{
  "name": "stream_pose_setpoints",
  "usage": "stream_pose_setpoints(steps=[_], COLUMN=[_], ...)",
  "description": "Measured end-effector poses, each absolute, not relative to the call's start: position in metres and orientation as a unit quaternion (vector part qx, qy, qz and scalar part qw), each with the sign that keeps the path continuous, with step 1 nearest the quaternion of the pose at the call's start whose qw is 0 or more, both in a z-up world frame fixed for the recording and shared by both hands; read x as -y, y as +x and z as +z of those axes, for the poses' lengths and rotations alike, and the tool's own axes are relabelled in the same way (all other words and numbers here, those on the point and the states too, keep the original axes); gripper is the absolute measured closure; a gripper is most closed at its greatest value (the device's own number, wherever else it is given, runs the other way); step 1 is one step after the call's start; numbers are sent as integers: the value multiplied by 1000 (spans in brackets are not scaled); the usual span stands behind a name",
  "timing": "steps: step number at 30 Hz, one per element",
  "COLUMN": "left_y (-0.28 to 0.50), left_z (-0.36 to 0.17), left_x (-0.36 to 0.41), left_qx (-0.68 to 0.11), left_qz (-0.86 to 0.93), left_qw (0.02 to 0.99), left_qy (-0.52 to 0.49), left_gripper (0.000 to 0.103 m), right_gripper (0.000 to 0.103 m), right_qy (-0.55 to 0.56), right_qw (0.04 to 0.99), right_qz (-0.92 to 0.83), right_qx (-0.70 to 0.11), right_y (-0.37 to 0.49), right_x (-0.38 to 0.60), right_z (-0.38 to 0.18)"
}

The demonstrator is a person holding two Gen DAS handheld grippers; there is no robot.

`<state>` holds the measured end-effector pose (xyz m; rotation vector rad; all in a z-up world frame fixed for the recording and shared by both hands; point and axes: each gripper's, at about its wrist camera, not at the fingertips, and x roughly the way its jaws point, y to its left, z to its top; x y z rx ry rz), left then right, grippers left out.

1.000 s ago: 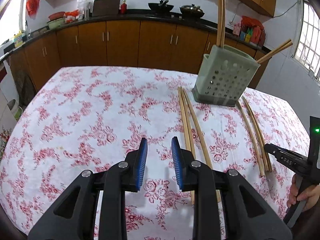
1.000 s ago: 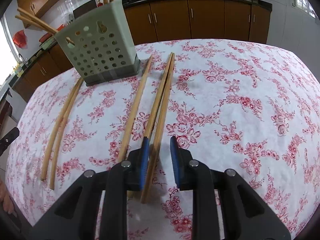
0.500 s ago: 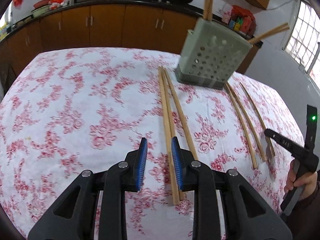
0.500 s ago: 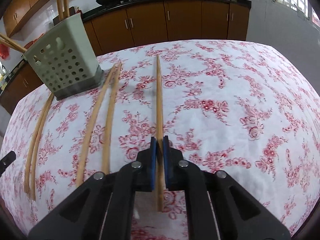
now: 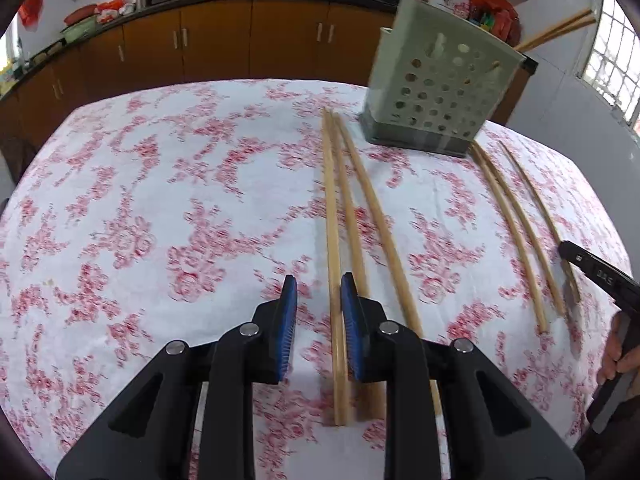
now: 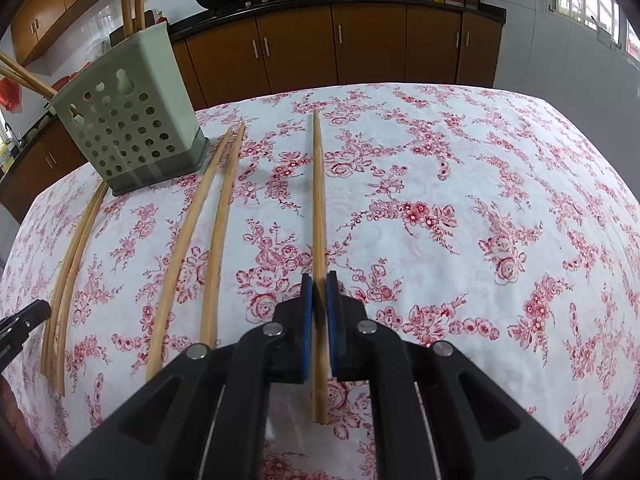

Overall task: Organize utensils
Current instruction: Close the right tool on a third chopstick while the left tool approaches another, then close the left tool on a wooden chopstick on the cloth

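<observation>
Clearly my right hand-held gripper has its blue pads pressed onto one chopstick, gripped toward its near, thicker end, with the thin tip pointing away over the floral surface. My left hand-held gripper is partly open, straddling a second chopstick that lies flat, not yet pinched. I judge these sticks light, stiff and smooth, likely to swivel or slip between pads, so a grip nearer the middle should steady them. More chopsticks lie loose on the cloth, and the perforated holder stands at the far left with several sticks already upright inside.
</observation>
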<state>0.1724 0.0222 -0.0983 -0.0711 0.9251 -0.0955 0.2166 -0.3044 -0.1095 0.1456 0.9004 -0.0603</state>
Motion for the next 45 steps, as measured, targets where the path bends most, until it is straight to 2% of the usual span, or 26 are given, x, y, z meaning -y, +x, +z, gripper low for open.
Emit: stream_pose_setpoints(steps=[11,17,18,20,25,45], left_y=[174,174,175,179,187,174], left_z=[-97,-99,-99,-100,-100,-102], left_x=[-48,-37,-37,-39,-64,-58], left_qx=[-445,-445,-442,-444,-446,-429], left_qz=[-23,-26,-21,-1,45,2], left_qw=[893,894,896,896,889,902], left_qy=[-70,-41,-35,-31,-89,-47], left_gripper=[79,79,80,92,94,94], right_gripper=[94,93,93,93,95,95], right_qy=[77,73,69,65,54,51], right_qw=[896,896,897,898,900,903], right_qz=[-21,-13,-13,-12,-13,-8], right_qx=[-436,-437,-437,-436,-432,-427], right_y=[216,215,215,215,215,214], right_x=[306,302,302,301,300,302], right_z=[-109,-109,-109,-109,-110,-111])
